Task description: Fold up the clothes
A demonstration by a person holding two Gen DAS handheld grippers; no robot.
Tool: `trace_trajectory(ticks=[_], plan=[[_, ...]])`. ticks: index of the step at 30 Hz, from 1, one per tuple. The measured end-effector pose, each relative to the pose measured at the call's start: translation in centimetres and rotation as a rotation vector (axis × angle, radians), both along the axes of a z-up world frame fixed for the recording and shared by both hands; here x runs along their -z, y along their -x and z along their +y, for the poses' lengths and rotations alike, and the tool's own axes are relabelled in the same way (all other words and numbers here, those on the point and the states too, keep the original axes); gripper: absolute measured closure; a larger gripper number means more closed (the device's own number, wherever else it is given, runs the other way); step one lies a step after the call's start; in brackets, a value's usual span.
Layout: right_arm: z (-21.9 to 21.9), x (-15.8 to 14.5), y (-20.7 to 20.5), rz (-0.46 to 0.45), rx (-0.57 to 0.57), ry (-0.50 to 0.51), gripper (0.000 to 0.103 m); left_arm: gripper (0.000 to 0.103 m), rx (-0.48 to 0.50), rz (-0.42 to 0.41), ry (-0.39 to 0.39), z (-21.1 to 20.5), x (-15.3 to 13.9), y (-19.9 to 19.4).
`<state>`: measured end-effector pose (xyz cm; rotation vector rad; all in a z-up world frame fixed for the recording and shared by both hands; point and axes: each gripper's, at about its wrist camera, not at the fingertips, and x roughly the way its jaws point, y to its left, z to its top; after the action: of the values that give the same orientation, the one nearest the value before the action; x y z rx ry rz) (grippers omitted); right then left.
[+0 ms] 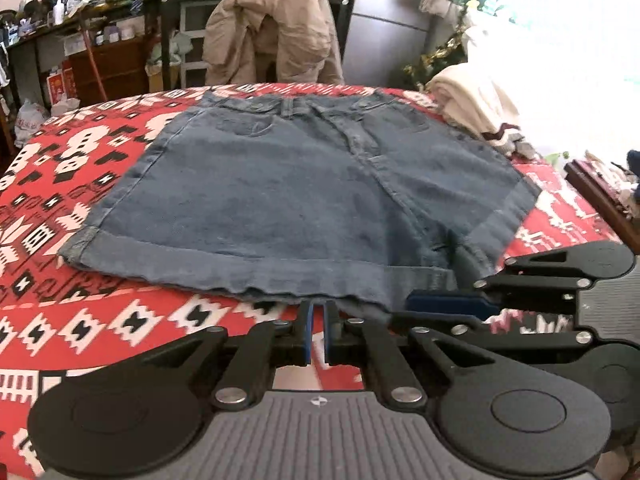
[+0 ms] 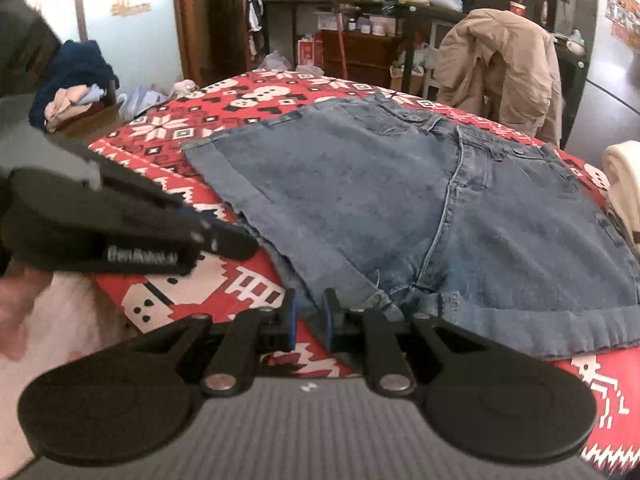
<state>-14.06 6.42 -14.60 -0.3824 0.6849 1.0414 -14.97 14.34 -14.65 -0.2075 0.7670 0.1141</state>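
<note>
A pair of blue denim shorts (image 1: pixel 304 192) lies flat on the red patterned tablecloth (image 1: pixel 80 184), waistband at the far side, cuffed hems toward me. My left gripper (image 1: pixel 318 308) sits at the near hem of the left leg, its jaws a narrow gap apart and holding nothing. My right gripper (image 2: pixel 310 304) is at the near hem by the crotch, its jaws slightly apart, with no cloth between them. The shorts also show in the right wrist view (image 2: pixel 420 216). The right gripper (image 1: pixel 448 304) shows in the left wrist view, and the left gripper (image 2: pixel 224 240) in the right wrist view.
A cream garment (image 1: pixel 476 100) lies on the table at the far right. A chair with a tan jacket (image 1: pixel 272 32) stands behind the table. A dark wooden box (image 1: pixel 600 196) sits at the right edge. Clothes (image 2: pixel 76 80) are piled to the left.
</note>
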Motion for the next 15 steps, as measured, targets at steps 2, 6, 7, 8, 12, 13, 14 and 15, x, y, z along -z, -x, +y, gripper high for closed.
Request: trace_trajectory(ticks=[2, 6, 7, 8, 12, 13, 14, 15], plan=[[-0.2, 0.0, -0.2, 0.012, 0.027, -0.025, 0.089, 0.098, 0.003, -0.002, 0.012, 0.0, 0.1, -0.4], [0.2, 0.4, -1.0, 0.004, 0.051, -0.05, 0.089, 0.099, -0.011, 0.029, -0.002, 0.1, 1.0, -1.2], [0.6, 0.6, -1.1, -0.008, 0.045, -0.029, 0.089, 0.099, -0.016, 0.031, 0.009, 0.3, 1.1, -1.2], [0.8, 0.7, -0.9, -0.02, 0.027, -0.016, 0.089, 0.099, -0.02, 0.033, 0.022, 0.5, 1.2, -1.1], [1.0, 0.9, -0.3, -0.061, -0.038, 0.015, 0.089, 0.099, -0.051, 0.027, 0.033, 1.4, 1.2, -0.6], [1.2, 1.1, -0.2, -0.077, -0.044, 0.023, 0.089, 0.099, -0.061, 0.025, 0.042, 1.6, 1.2, -0.6], [1.3, 1.3, -0.1, -0.094, -0.049, 0.031, 0.089, 0.099, -0.067, 0.023, 0.047, 1.8, 1.2, -0.5], [1.5, 1.4, 0.1, -0.118, -0.06, 0.035, 0.089, 0.099, -0.072, 0.021, 0.053, 2.0, 1.1, -0.5]])
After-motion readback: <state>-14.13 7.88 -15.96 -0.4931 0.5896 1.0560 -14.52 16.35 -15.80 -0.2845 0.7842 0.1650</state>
